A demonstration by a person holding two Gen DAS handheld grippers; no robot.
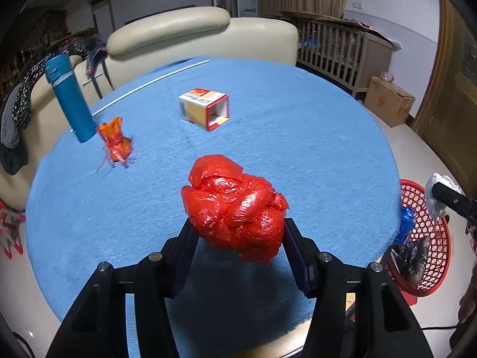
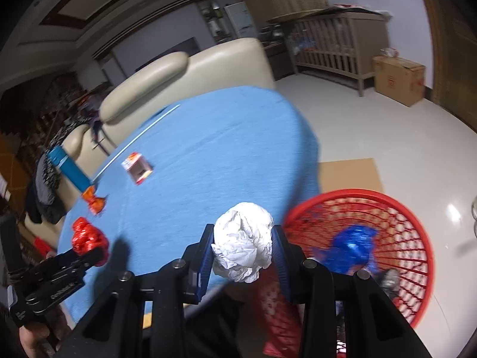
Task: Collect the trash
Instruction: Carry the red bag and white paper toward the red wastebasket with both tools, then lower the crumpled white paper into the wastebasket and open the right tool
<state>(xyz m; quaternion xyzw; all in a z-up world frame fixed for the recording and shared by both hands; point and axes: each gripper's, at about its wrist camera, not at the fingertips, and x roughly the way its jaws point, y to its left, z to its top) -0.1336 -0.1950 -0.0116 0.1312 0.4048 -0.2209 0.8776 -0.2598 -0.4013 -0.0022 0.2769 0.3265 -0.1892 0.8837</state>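
— What has the left gripper (image 1: 237,232) got?

— A crumpled red plastic bag (image 1: 235,211), clamped between its fingers (image 1: 184,244) and held above the blue worktop (image 1: 298,149), near the front edge.

— And the right gripper (image 2: 242,247)?

— Its fingers (image 2: 205,250) are clenched on a ball of white paper (image 2: 243,241), at the worktop's edge, just beside the red basket (image 2: 417,238) that stands on the floor. A blue plastic bag (image 2: 351,244) and something dark lie in the basket.

— What is left on the worktop?

— A small open-ended carton (image 1: 204,107), lying on its side — white, orange and red, with printing too small to read. An orange wrapper (image 1: 114,141) with loose red ribbon sits by a tall blue bottle (image 1: 70,97). A thin white rod (image 1: 149,85) runs along the far edge.

— Any writing at all?

— A brown cardboard box (image 1: 389,101) on the floor by the slatted cabinet carries a red mark, not legible. The left gripper's body shows pale lettering in the right wrist view, too blurred to make out.
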